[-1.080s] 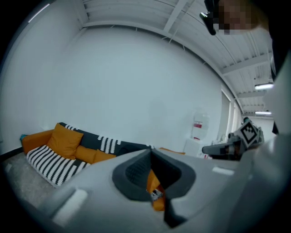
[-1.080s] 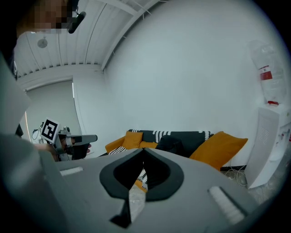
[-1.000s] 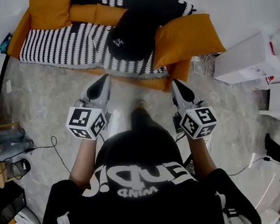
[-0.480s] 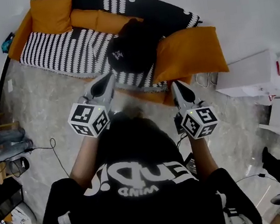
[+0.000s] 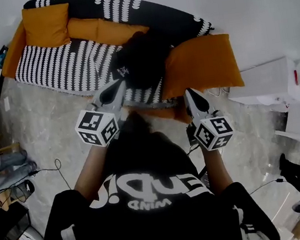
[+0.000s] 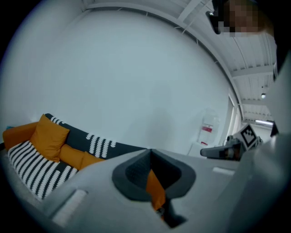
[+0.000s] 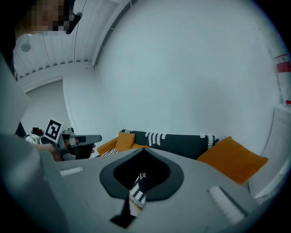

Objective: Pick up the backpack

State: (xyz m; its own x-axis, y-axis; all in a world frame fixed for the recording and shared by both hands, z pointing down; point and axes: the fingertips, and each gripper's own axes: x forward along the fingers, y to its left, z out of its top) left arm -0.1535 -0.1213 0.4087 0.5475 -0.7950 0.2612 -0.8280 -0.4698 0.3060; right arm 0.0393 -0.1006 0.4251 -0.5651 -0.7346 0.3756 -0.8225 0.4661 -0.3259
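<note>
1. So far, none of the pickup is done: we hold both grippers out ahead of us over the floor [image 5: 45, 127], and neither touches anything.
2. Our left gripper [image 5: 116, 85] has its jaws closed tip to tip with nothing between them. The right gripper [image 5: 189, 91] looks the same, with its tips together and empty.
3. Just past the tips comes the front edge of the striped sofa [image 5: 52, 64].
4. Farther back, the black backpack [image 5: 140, 62] lies on the sofa beside a big orange cushion [image 5: 203, 64], clear of both grippers.
5. What remains, as we judge it, is to reach the bag, open the jaws, grasp a strap or handle, and lift.
</note>
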